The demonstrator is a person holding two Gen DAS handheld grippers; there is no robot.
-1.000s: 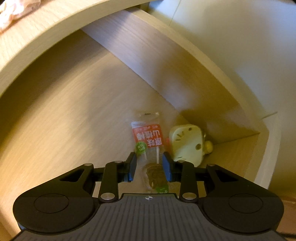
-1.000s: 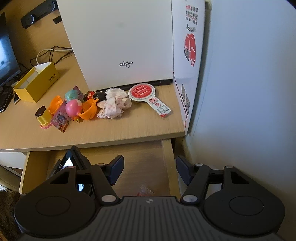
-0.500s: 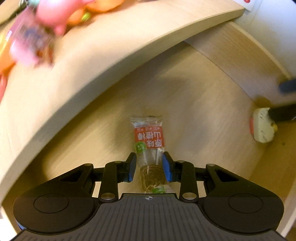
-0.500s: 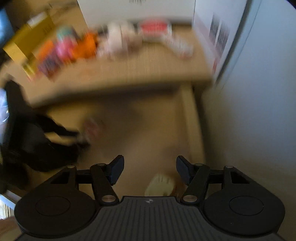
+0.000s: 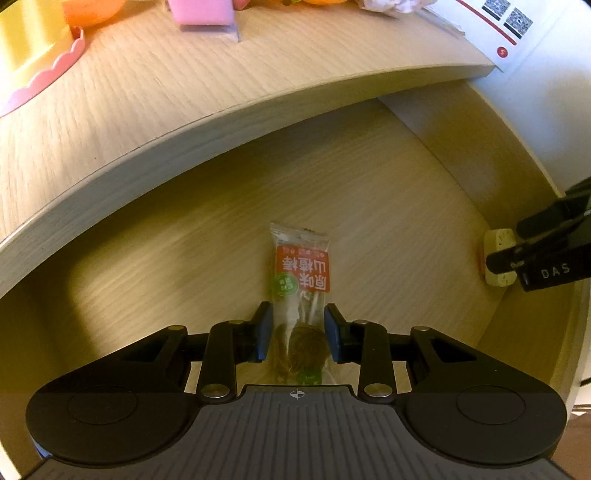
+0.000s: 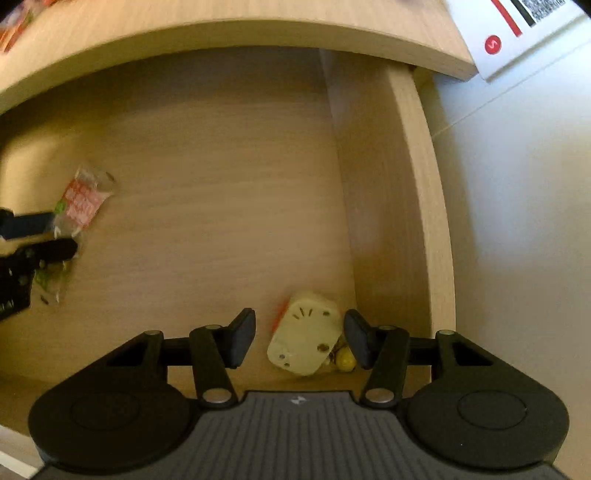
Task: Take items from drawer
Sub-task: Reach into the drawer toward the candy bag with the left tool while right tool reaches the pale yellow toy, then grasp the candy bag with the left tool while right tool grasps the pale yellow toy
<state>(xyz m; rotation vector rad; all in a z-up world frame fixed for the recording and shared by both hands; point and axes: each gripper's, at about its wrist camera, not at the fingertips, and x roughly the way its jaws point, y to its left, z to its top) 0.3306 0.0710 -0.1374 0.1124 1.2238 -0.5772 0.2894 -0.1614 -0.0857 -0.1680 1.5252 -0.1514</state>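
Two views show the open drawer (image 5: 207, 236) under the wooden tabletop (image 5: 155, 92), and places here are told from that drawer. In the left wrist view, the left tongs (image 5: 298, 334) are clamped on the lower end of a clear snack packet (image 5: 301, 273), which lies along the middle of the drawer floor; its red label bears white Chinese characters, seen upside down, with a round green badge beside them. At the drawer's right wall a cream plastic toy (image 5: 498, 256) stands partly hidden by the right tongs (image 5: 532, 240), whose black body carries the letters "DAS". On the tabletop above the drawer lie a pink packet (image 5: 201, 14) and a white card (image 5: 506, 26) with QR codes and a red line. In the right wrist view, the right tongs (image 6: 300, 338) stand wide open on either side of the cream plastic toy (image 6: 304, 338) in the drawer's (image 6: 221, 166) near right corner, not touching it, with a small yellow ball (image 6: 346, 360) beside it. Far to the left lies the snack packet (image 6: 79, 203), held by the left tongs (image 6: 48, 236). The white card (image 6: 517, 33) shows a round red mark.
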